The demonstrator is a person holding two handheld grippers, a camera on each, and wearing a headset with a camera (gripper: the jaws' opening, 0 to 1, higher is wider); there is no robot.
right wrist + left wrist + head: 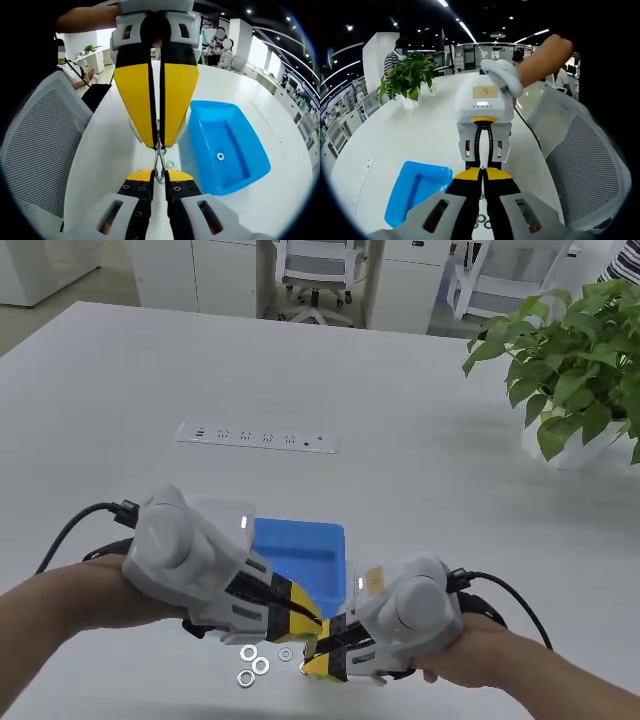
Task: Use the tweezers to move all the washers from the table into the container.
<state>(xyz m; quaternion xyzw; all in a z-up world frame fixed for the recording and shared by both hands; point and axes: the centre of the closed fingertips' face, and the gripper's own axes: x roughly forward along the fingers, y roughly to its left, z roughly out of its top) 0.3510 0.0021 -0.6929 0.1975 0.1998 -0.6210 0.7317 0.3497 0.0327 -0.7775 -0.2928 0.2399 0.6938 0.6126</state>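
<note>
Broadly, the white table [420, 500] stretched away from the person in the head view, with a potted plant [570, 370] at its 2 o'clock corner. The blue container [300, 528] sat near the person, and a white power strip [258, 437] lay well apart from it at 12 o'clock.

The left gripper [308, 615] pointed in from 9 o'clock and the right gripper [315, 660] from 3 o'clock. Their yellow tips faced each other nose to nose just beside the container's near edge, at about its 6 o'clock.

In the right gripper view the thin metal tweezers [159, 160] ran between the two. The right gripper's jaws were clenched on one end. The other end went up into the narrow slot of the left gripper's jaws, which were pressed together on it as well.

Four loose washers [261, 666] lay clustered on the table at 7 o'clock from the container, just beside the gripper tips. In the right gripper view a single washer [220, 156] rested on the container's floor. There, another washer [172, 163] lay on the table at 3 o'clock of the tweezers, between them and the container wall.
</note>
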